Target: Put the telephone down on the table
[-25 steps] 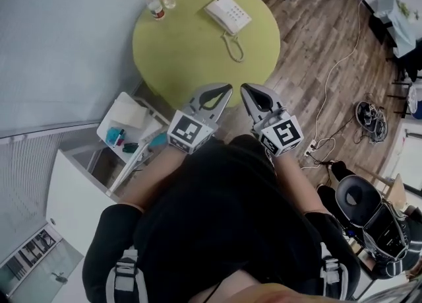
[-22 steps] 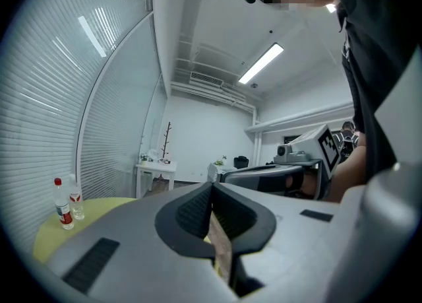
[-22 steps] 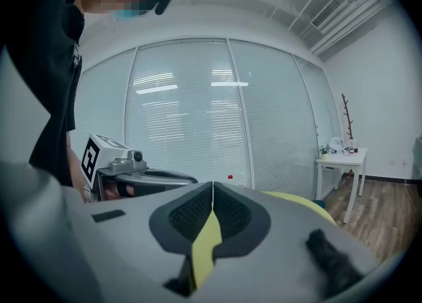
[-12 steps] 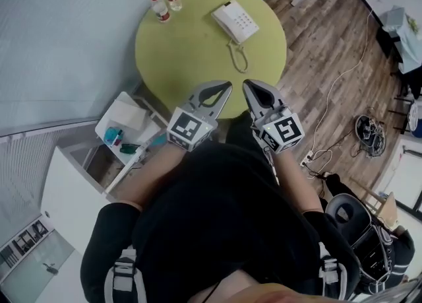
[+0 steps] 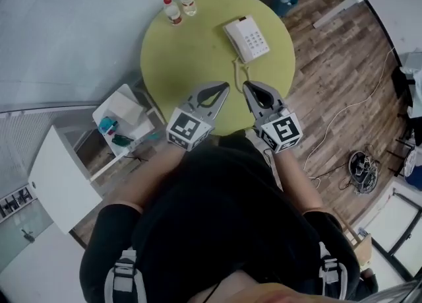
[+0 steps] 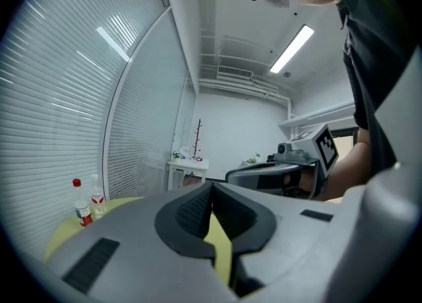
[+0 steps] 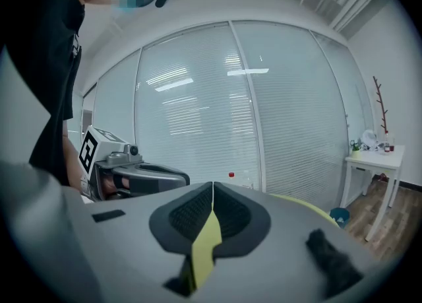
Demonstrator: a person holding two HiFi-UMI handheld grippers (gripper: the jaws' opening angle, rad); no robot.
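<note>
Both the left gripper (image 5: pixel 226 86) and right gripper (image 5: pixel 245 86), jaws closed on nothing, sit short of the white plastic telephone (image 5: pixel 247 39) (probably light, rigid, slick; best pinched mid-handset).

Table (image 5: pixel 191 64): smooth top, matt, no shine.
Telephone (image 5: pixel 246 38): white plastic, smooth, a bit shiny.
Red-cap bottle (image 5: pixel 172 11) and white-cap bottle (image 5: pixel 188 0): clear plastic, shiny.
Floor (image 5: pixel 336 77): wood planks, streaky grain.
Left gripper (image 5: pixel 226 87) and right gripper (image 5: pixel 244 86): grey plastic shells, smooth, matt.
Pads (image 6: pixel 191 212) inside jaws: black, look like rubber, rough with tiny ridges.
Marker cube (image 5: pixel 188 130): flat matt black-and-white squares.
Shirt (image 5: pixel 224 222): black cloth, soft, matt.
Wall (image 7: pixel 198 97): shiny glass, thin slats behind.
</note>
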